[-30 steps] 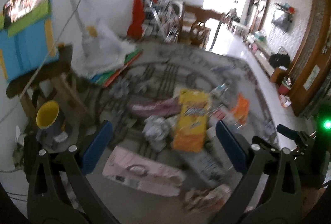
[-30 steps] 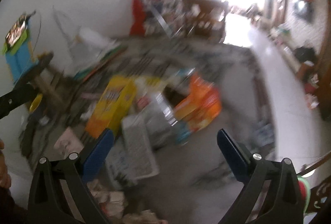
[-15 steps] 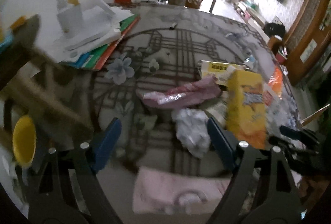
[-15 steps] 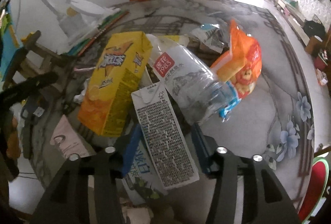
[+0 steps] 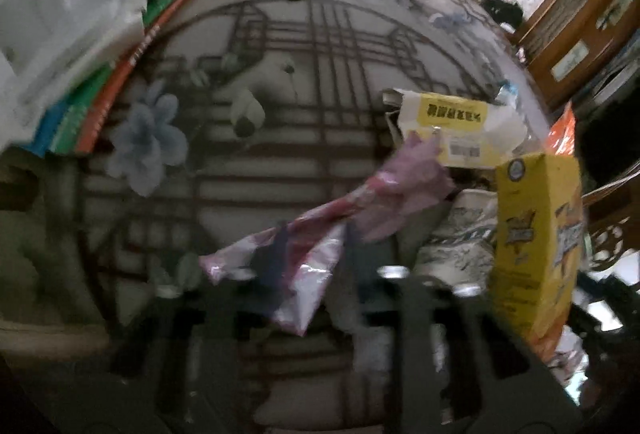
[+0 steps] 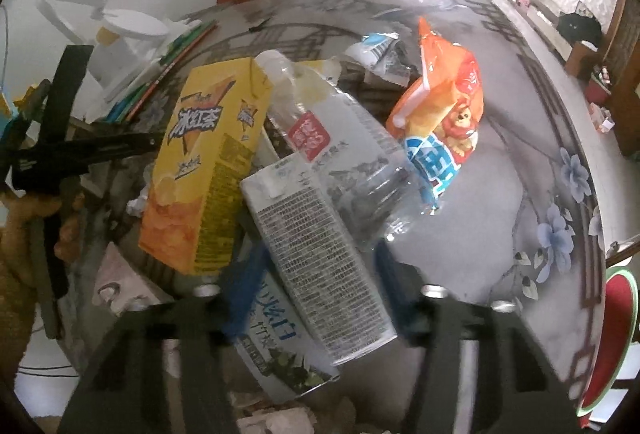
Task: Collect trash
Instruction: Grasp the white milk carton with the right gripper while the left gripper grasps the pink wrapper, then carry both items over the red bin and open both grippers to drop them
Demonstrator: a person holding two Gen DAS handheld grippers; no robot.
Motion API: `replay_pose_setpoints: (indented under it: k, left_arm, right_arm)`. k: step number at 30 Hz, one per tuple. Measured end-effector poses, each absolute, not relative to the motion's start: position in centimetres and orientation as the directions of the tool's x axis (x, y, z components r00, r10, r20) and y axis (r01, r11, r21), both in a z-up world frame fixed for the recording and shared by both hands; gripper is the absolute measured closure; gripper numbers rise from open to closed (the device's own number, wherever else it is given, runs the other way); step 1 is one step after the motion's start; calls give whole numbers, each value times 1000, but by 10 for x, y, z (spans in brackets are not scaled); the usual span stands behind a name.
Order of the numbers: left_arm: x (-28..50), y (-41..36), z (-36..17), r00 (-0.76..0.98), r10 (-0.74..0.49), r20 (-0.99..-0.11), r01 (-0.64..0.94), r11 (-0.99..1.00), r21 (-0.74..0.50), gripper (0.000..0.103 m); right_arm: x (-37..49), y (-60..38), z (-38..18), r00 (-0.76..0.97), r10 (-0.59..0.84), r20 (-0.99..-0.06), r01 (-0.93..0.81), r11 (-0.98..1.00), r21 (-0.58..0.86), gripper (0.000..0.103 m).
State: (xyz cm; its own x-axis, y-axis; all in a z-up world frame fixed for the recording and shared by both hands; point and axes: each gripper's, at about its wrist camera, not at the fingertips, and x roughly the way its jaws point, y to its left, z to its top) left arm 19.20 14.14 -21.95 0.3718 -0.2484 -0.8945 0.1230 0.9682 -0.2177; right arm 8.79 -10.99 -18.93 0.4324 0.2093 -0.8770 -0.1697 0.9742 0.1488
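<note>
In the left wrist view my left gripper [image 5: 310, 254] is shut on a pink and silver foil wrapper [image 5: 344, 218] and holds it above the patterned round table [image 5: 280, 45]. Beside it stand a yellow drink carton [image 5: 536, 242] and a torn yellow and white package [image 5: 456, 129]. In the right wrist view my right gripper [image 6: 320, 274] is shut on a white milk carton [image 6: 316, 254]. Against that carton lie a clear plastic bottle [image 6: 340, 153], the yellow drink carton [image 6: 208, 169] and an orange snack bag [image 6: 440, 117].
A stack of books and white plastic [image 5: 80, 33] lies at the table's left. A second white carton [image 6: 280, 350] lies under the held one. A pink wrapper [image 6: 120, 286] and crumpled paper [image 6: 280, 418] lie near the front edge. My left gripper's handle [image 6: 60, 153] shows at left.
Both grippers have gone from wide open to closed. The left came down onto the pink wrapper and lifted it. The right closed on the white milk carton.
</note>
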Motion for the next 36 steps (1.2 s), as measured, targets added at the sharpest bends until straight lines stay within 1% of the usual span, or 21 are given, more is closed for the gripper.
replay_pose_setpoints:
  k: [1,2,3,5,6,7,8,9,10,13,18,21,25,30,32,36]
  left_arm:
    - [190,140,-217,383,-246,-891,125,969,-213,87]
    - [188,140,-215,393,-245,-886,130,969,-210,95]
    - [185,139,-209,409,-242,-880,136,970,-203,97]
    - [179,139,-200,437,-243,-866,140,969,-202,98]
    - [175,139,-194,452,-245,-858,140,969,-203,98]
    - [170,140,-186,472,-248,-846,140,969,-206,98]
    - [165,141,-177,492,-250,-834,141,968,-207,98]
    - [162,141,-171,505,-250,-826,140,968,-207,98]
    - [156,140,-162,525,-250,-814,140,968,-207,98]
    - [143,136,-137,570,-257,-780,137,966,-219,98]
    - [121,106,-104,621,-275,-734,160,961,-225,98]
    - [105,72,-90,631,-302,-714,196,953,-230,98]
    - [84,7,-82,611,-360,-704,249,933,-261,98]
    - [68,-91,-90,545,-446,-710,347,891,-294,98]
    - [62,-138,-100,487,-500,-716,400,856,-327,98]
    - [46,-226,-121,374,-564,-736,512,787,-344,98]
  right_arm:
    - [87,-110,-189,433,206,-878,-169,975,145,56]
    - [86,-110,-190,432,203,-879,-167,975,143,56]
    - [86,-110,-190,431,202,-879,-166,976,143,55]
    - [86,-109,-193,431,169,-886,-155,982,112,49]
    - [86,-109,-196,426,157,-891,-155,983,100,49]
    - [86,-108,-199,416,154,-896,-159,983,95,55]
    - [86,-107,-200,410,159,-898,-167,981,98,55]
    - [84,-106,-199,421,158,-893,-172,981,92,59]
    - [83,-106,-196,431,165,-887,-179,979,95,60]
    - [79,-108,-177,480,202,-854,-197,973,119,63]
    - [65,-128,-139,577,246,-779,-213,966,147,63]
    - [54,-154,-124,620,248,-745,-212,966,146,63]
    - [39,-207,-120,635,220,-740,-170,975,144,63]
    - [11,-315,-128,638,125,-759,-11,988,154,63]
    - [-2,-357,-136,629,78,-774,68,986,154,64]
    - [-30,-437,-157,585,-1,-811,235,957,168,65]
